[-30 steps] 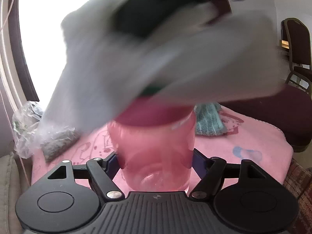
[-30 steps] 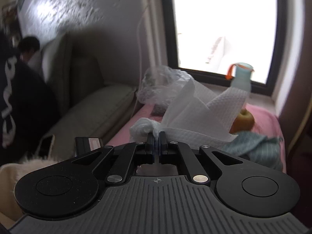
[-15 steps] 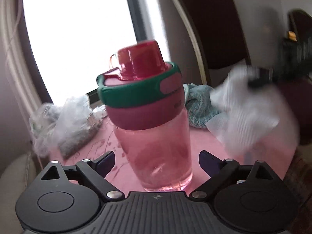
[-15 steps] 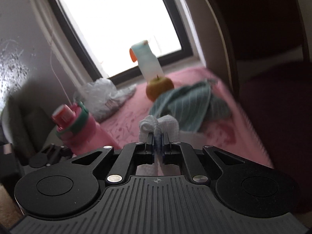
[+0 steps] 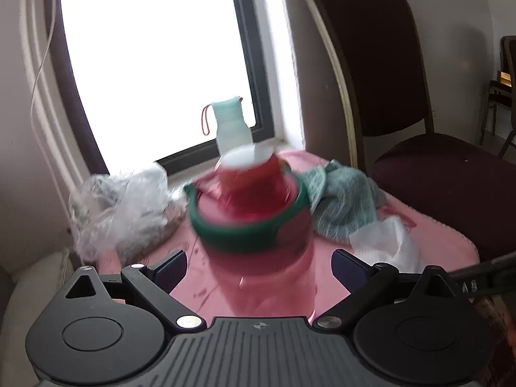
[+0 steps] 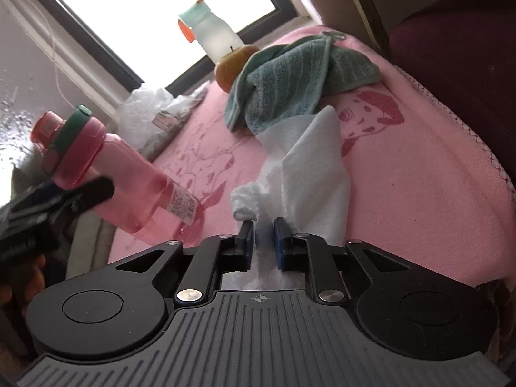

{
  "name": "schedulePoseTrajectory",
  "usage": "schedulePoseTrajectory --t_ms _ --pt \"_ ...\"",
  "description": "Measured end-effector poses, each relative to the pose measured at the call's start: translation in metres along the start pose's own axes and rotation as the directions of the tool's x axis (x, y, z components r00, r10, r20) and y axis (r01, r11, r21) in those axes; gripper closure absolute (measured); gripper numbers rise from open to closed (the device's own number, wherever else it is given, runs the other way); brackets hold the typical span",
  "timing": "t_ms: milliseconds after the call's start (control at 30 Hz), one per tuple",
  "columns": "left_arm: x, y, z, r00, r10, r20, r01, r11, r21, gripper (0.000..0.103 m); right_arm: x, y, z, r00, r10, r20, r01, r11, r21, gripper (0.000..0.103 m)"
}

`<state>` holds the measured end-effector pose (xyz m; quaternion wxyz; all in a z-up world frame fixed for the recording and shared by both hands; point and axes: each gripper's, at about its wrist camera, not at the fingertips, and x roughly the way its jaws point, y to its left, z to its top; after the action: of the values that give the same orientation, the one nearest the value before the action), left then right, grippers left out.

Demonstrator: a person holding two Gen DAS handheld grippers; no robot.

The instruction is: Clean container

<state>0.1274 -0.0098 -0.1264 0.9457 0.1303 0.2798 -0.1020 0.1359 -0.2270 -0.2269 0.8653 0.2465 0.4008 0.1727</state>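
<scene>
Black plastic fills the lower part of both wrist views, where each gripper's housing sits nearest the lens. In the right wrist view the right gripper [image 6: 263, 240] points across the table from the bottom centre, its blue-padded jaws parted a little with a gap on either side of the white paper towel [image 6: 309, 174] that lies on the pink tablecloth [image 6: 419, 174] and runs between them; the towel looks released rather than pinched. At the lower left edge of that view a person's hand [image 6: 19, 282] holds the other tool, whose dark finger reaches up beside the pink bottle [image 6: 129, 180]. The bottle stands on the cloth in the left of the frame, appearing tilted in this view, with its red cap and green collar on. In the left wrist view the left gripper [image 5: 259, 266] is spread wide, its fingers apart from the blurred bottle [image 5: 254, 225] standing between them at centre frame. Beyond, a teal cloth [image 6: 290, 80] lies crumpled in the upper middle, an apple [image 6: 230, 67] just behind it, a crinkled plastic bag [image 6: 151, 109] to its left. Farthest, a pale bottle [image 6: 213, 34] stands on the window sill, and a dark chair [image 5: 387, 80] occupies the right.
</scene>
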Motion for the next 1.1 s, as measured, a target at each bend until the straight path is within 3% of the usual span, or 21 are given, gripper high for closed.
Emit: schedulePoseTrajectory --t_ms 100,133,200,333,400,500,533,733,800,900,967,1000,1067,1100 --pt "0.006 -0.004 0.005 1.0 0.004 0.008 -0.004 0.999 0.033 0.009 -0.004 0.001 0.001 1.0 0.023 0.007 -0.023 1.0 -0.015 0.064" --pt "0.008 -0.001 0.006 1.0 0.002 0.003 -0.002 1.0 0.014 0.024 -0.005 0.001 0.001 0.999 0.031 0.012 -0.031 0.999 -0.019 0.057" --pt "0.012 0.01 0.007 1.0 -0.008 -0.011 0.007 0.999 -0.041 0.029 -0.01 0.004 0.001 0.999 0.039 0.024 -0.038 0.999 -0.033 0.051" --pt "0.009 0.038 0.003 0.999 -0.036 -0.015 0.032 0.984 -0.177 0.028 -0.018 0.01 0.002 0.998 0.052 0.048 -0.049 0.997 -0.065 0.048" --pt "0.005 0.053 -0.002 0.999 -0.046 -0.007 0.042 0.966 -0.257 0.028 -0.022 0.013 0.002 0.996 0.06 0.064 -0.055 0.996 -0.076 0.041" --pt "-0.001 0.078 -0.014 0.998 -0.059 0.004 0.056 0.914 -0.403 0.028 -0.03 0.017 0.004 0.992 0.05 0.113 -0.039 0.995 -0.094 0.012" --pt "-0.002 0.086 -0.018 0.998 -0.065 0.007 0.061 0.892 -0.447 0.028 -0.031 0.018 0.004 0.99 0.036 0.135 -0.022 0.994 -0.106 0.011" --pt "-0.003 0.118 -0.042 0.996 -0.08 0.036 0.084 0.76 -0.645 0.028 -0.01 0.033 0.002 0.989 -0.059 0.134 0.096 0.953 -0.287 0.011" --pt "-0.002 0.125 -0.048 0.996 -0.081 0.044 0.089 0.718 -0.691 0.028 -0.001 0.041 -0.001 0.989 -0.046 0.143 0.099 0.917 -0.385 0.011" --pt "0.0 0.13 -0.053 0.995 -0.081 0.05 0.092 0.683 -0.724 0.028 0.015 0.053 -0.009 0.986 -0.057 0.157 0.133 0.839 -0.528 0.013" --pt "0.0 0.131 -0.055 0.995 -0.082 0.054 0.096 0.677 -0.73 0.028 0.028 0.056 -0.011 0.985 -0.101 0.142 0.166 0.796 -0.582 0.027" --pt "0.0 0.132 -0.056 0.995 -0.083 0.057 0.099 0.674 -0.732 0.028 0.033 0.055 -0.011 0.985 -0.119 0.122 0.168 0.79 -0.59 0.043" --pt "-0.001 0.134 -0.058 0.994 -0.086 0.064 0.105 0.671 -0.734 0.028 0.035 0.049 -0.008 0.987 -0.124 0.107 0.162 0.811 -0.562 0.053" --pt "-0.001 0.135 -0.059 0.994 -0.086 0.066 0.107 0.665 -0.739 0.028 0.033 0.046 -0.006 0.986 -0.122 0.11 0.162 0.828 -0.537 0.066"
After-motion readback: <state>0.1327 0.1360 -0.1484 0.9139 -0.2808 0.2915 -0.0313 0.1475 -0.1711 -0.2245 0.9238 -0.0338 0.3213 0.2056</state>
